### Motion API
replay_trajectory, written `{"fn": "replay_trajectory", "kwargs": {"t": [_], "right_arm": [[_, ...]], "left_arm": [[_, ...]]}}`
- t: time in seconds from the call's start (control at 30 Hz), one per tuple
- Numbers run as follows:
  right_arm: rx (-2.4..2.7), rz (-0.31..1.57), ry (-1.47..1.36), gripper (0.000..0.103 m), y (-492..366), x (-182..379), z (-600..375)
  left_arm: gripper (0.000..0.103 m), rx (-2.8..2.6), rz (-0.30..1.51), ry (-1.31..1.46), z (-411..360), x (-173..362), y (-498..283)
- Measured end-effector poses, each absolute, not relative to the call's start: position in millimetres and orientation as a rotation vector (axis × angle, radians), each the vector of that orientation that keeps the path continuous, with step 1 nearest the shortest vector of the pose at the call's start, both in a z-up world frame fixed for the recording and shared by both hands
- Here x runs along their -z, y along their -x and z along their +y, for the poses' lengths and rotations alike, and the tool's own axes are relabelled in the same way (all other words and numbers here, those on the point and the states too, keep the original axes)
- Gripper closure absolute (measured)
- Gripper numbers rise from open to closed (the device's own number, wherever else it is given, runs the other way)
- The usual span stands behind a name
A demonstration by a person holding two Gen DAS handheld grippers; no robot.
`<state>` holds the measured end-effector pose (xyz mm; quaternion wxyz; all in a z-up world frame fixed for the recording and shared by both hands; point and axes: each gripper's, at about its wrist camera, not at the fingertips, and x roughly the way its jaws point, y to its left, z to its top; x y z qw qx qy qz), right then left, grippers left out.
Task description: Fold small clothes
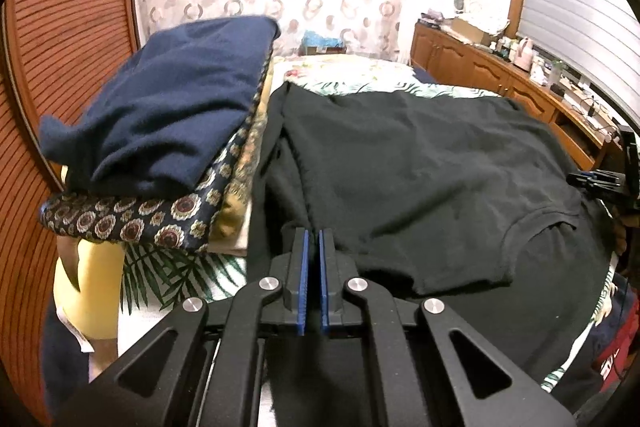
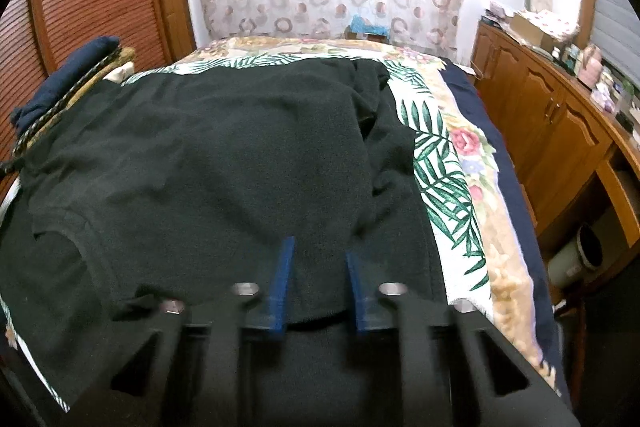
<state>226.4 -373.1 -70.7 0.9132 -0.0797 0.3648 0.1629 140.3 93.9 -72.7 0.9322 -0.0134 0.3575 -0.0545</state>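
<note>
A black T-shirt (image 1: 420,163) lies spread flat on the bed, neckline toward me; it also fills the right wrist view (image 2: 224,163). My left gripper (image 1: 314,239) hovers over the shirt's near left edge with its blue pads almost together and a thin gap; nothing is between them. My right gripper (image 2: 318,251) is open above the shirt's near right shoulder, and it shows at the right edge of the left wrist view (image 1: 600,181).
A stack of folded clothes, navy on top (image 1: 168,107) over patterned pieces (image 1: 132,223), sits at the bed's left side, also in the right wrist view (image 2: 60,87). The floral bedspread (image 2: 452,163) lies beneath. Wooden cabinets (image 2: 560,131) stand right, a slatted wardrobe (image 1: 68,27) left.
</note>
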Motion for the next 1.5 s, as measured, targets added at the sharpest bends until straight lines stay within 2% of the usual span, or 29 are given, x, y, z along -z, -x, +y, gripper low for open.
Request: {"fn": "replay_trajectory", "kwargs": {"t": [0.07,0.1,0.43,0.87,1.1,1.27,1.4,1.5], "right_arm": [[-0.338,0.739,0.188,0.095,-223,69,-369],[-0.345,0.728,0.191,0.097,-221,67,-368],[-0.394,0.577,0.179,0.098,-195,22,-371],[-0.415,0.478,0.128,0.098,-122,-16,-404],[-0.415,0.521,0.100,0.098,-91,-4,-421],[-0.387,0.641,0.098,0.098,-101,37,-417],[-0.365,0.697,0.096,0.098,-108,56,-412],[-0.356,0.702,0.102,0.091,-111,57,-406]], "left_arm": [[0.097,0.124,0.707,0.026,90,64,-137],[0.098,0.130,0.696,0.025,88,60,-135],[0.098,0.182,0.577,0.028,72,13,-105],[0.098,0.213,0.508,0.077,80,-10,-40],[0.098,0.173,0.615,0.089,88,30,-29],[0.098,0.147,0.737,0.093,88,76,-34],[0.098,0.130,0.755,0.086,86,88,-31],[0.092,0.126,0.740,0.085,86,85,-28]]}}
